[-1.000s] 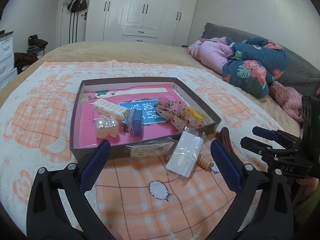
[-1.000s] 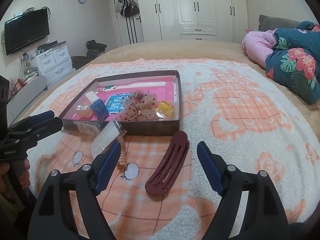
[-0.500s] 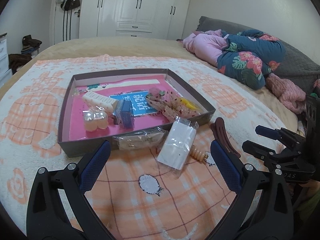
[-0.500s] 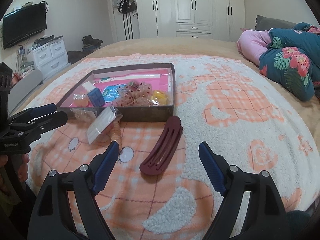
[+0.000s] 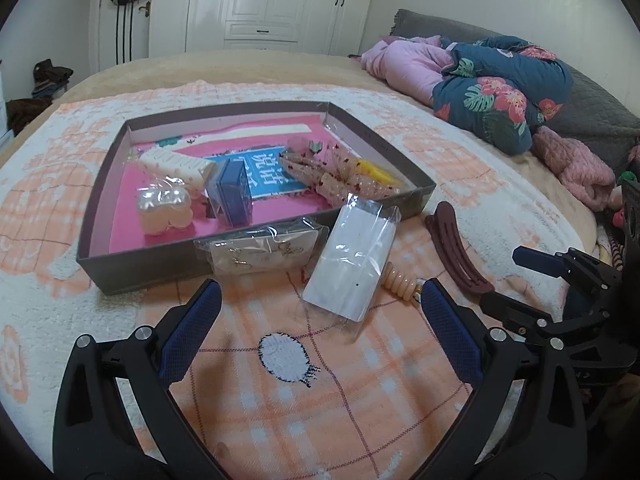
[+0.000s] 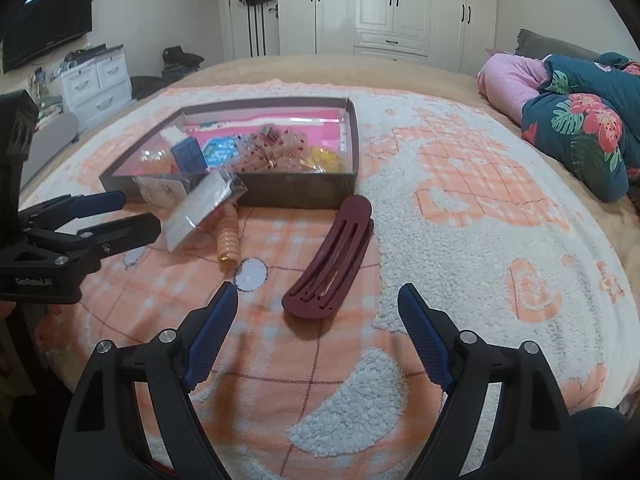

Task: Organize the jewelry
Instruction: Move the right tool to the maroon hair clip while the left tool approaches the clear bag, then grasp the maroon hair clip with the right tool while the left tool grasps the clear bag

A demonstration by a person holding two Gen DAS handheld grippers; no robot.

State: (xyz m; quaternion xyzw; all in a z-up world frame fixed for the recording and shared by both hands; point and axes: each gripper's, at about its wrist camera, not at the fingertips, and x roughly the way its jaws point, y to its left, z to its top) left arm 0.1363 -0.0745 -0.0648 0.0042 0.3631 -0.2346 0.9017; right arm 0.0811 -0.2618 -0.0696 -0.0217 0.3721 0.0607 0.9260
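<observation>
A shallow dark box (image 5: pixel 92 208) (image 6: pixel 320 196) with a pink floor lies on the blanket, holding a blue case (image 5: pixel 234 192), pearl-like beads (image 5: pixel 162 208) and bagged trinkets. In front of it lie a clear bag with earrings (image 5: pixel 260 254), a white packet (image 5: pixel 352 260) (image 6: pixel 200 208), a ribbed peach clip (image 5: pixel 400 284) (image 6: pixel 229 236) and a maroon hair clip (image 5: pixel 456 252) (image 6: pixel 330 256). My left gripper (image 5: pixel 318 300) hovers open just short of the white packet. My right gripper (image 6: pixel 318 304) stands open just short of the maroon clip's near end.
An orange-and-white fleece blanket (image 6: pixel 460 208) covers the bed. A pink and floral bundle of bedding (image 5: pixel 480 84) lies at the right. White wardrobes (image 6: pixel 392 4) stand at the back, with white drawers (image 6: pixel 96 80) and a television at the left.
Both grippers have sunk and tipped down toward the blanket, so the box and loose items look larger and nearer. Nothing on the blanket has shifted.
</observation>
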